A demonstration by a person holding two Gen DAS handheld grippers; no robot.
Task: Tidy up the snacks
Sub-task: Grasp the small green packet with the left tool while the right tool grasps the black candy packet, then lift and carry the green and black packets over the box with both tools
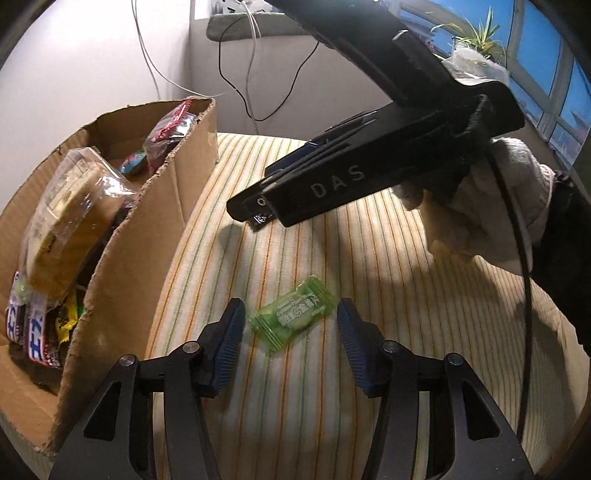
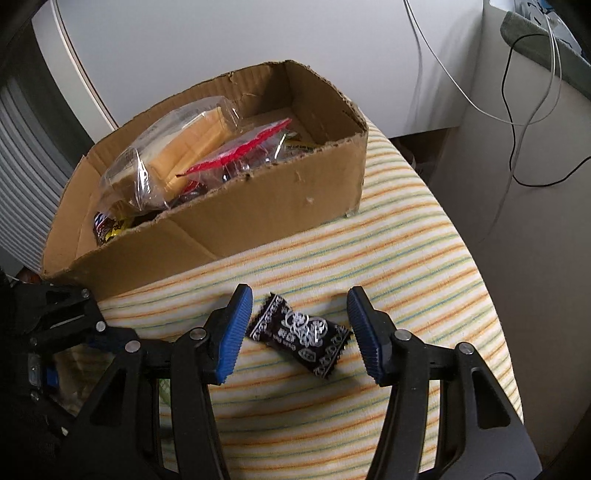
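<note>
Left wrist view: left gripper point(image 1: 290, 326) low over a striped cloth surface point(image 1: 369, 266), jaws standing apart, blue pads point(image 1: 231, 332) on either side of a green candy point(image 1: 293, 319) in a translucent wrapper. Candy flat on the cloth, lying slantwise between the pads, a gap visible on each side, no pad pressing on it. To the left, a torn cardboard box point(image 1: 147, 229) holding snacks: a clear-wrapped sandwich cookie pack point(image 1: 62, 218) leaning inside, a red-edged clear bag point(image 1: 168, 136) further back, red-white-blue wrapped bars point(image 1: 35, 332) at the near end. Above and to the right, the right gripper point(image 1: 258, 216) seen side-on, held by a hand in a white glove point(image 1: 476, 218), a dark wrapper just showing at its tip. Cables point(image 1: 255, 74) hanging on the wall behind; a plant point(image 1: 476, 33) by the window.

Right wrist view: right gripper point(image 2: 299, 328) pointed down at the same striped cloth point(image 2: 406, 236), jaws part-way apart around a dark brown candy point(image 2: 301, 334) with white print. Candy lying on the cloth between the blue pads point(image 2: 232, 332); its right end close to or touching the right pad, hard to tell which; left pad just clear. Cardboard box point(image 2: 258, 206) beyond, well apart from the candy, with the cookie pack point(image 2: 177, 147) and red-edged bag point(image 2: 240, 151) inside. Part of the left gripper point(image 2: 66, 325) at the lower left edge.
</note>
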